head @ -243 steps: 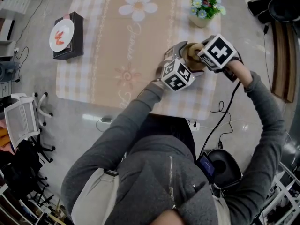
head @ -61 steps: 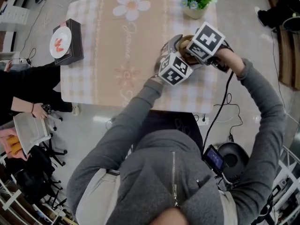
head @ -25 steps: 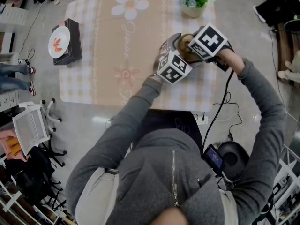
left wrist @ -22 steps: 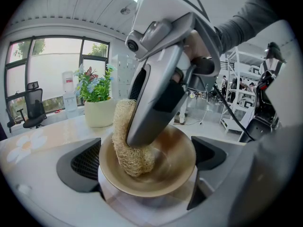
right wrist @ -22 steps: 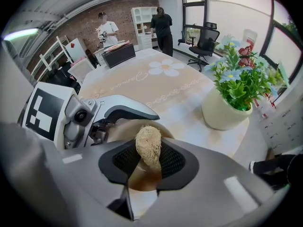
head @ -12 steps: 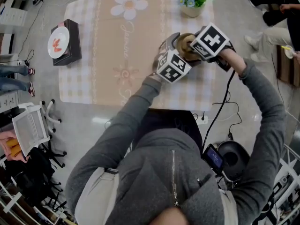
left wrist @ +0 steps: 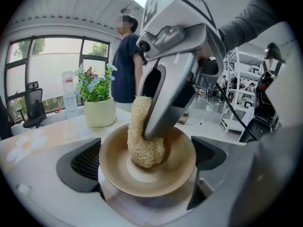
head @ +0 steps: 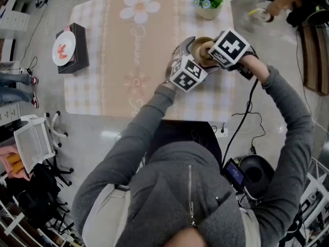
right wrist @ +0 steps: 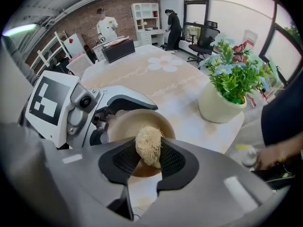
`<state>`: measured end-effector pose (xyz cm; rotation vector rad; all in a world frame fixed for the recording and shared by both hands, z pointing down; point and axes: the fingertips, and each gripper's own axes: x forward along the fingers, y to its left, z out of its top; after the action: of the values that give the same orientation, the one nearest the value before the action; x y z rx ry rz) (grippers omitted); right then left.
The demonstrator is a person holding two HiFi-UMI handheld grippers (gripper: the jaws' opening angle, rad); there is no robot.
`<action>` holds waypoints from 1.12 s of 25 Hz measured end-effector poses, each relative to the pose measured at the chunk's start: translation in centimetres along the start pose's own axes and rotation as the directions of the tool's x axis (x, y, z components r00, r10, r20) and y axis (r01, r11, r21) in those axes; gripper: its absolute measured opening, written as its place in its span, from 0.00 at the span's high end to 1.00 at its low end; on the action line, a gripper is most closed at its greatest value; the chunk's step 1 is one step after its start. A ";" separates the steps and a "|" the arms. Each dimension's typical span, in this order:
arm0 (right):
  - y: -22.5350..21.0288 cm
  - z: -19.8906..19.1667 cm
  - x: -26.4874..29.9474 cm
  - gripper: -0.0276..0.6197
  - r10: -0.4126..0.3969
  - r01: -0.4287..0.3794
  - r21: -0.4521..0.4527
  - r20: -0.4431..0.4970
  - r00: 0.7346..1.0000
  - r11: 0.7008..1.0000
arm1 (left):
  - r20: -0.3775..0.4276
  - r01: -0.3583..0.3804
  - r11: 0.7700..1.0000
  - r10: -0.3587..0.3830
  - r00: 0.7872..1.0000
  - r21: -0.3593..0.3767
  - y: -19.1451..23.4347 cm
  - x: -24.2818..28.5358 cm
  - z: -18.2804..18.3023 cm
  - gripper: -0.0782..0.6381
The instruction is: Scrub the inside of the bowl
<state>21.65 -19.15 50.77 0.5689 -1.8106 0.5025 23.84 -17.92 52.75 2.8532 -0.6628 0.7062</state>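
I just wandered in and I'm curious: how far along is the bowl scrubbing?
Done: the left gripper holds the bowl, and the right gripper clamps a loofah scrubber. In hand: the scrubber presses against the bowl's inner wall. Left: covering the remaining inside; no dirt shows either way.

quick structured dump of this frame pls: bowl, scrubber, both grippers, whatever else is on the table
bowl: tan, shallow, between the two grippers
loofah scrubber: lower end against the bowl's inside
left gripper: jaws closed on the bowl's sides
right gripper: jaws closed on the loofah scrubber
table: checked cloth with flower print
flower pot: far edge, beyond the bowl
plate: red food on it, sits on a black box at the left edge
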 end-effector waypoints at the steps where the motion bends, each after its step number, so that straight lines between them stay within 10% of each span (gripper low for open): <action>1: 0.0 -0.1 0.0 0.80 0.002 -0.002 0.000 -0.004 1.000 1.000 | 0.000 0.000 1.000 0.000 1.000 -0.001 0.0 0.0 0.0 0.07; 28: 1.8 -0.9 0.1 0.80 0.103 -0.102 0.072 -0.014 0.995 0.992 | 0.000 0.001 1.000 -0.001 1.000 -0.001 0.0 0.0 0.0 0.07</action>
<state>21.18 -17.16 50.98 0.5196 -1.8179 0.6419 23.86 -17.93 52.80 2.8527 -0.6609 0.7062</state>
